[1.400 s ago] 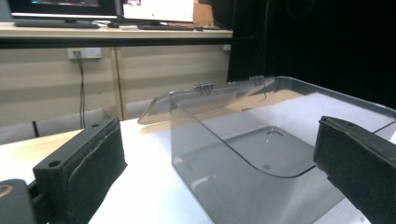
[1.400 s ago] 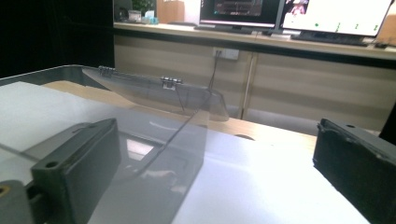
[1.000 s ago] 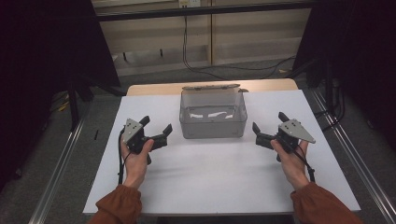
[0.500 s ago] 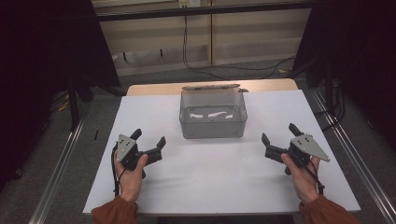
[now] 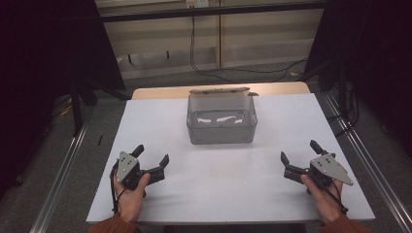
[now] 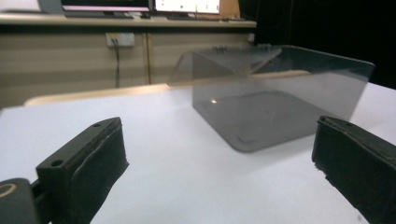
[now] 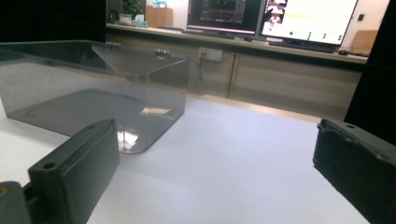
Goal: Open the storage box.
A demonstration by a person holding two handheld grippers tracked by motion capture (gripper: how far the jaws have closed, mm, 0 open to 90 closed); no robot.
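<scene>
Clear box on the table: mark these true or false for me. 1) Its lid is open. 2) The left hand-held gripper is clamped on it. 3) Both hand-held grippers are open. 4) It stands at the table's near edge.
1) True: the clear box has its lid swung back.
2) False: the left hand-held gripper is apart from the box, holding nothing.
3) True: the right hand-held gripper also has its jaws spread.
4) False: it stands toward the far side of the white table, beyond both grippers.

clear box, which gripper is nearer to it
Left, slightly. The left gripper sits near-left of the clear box, the right gripper farther off to its near-right; both open, neither touching it.
</scene>
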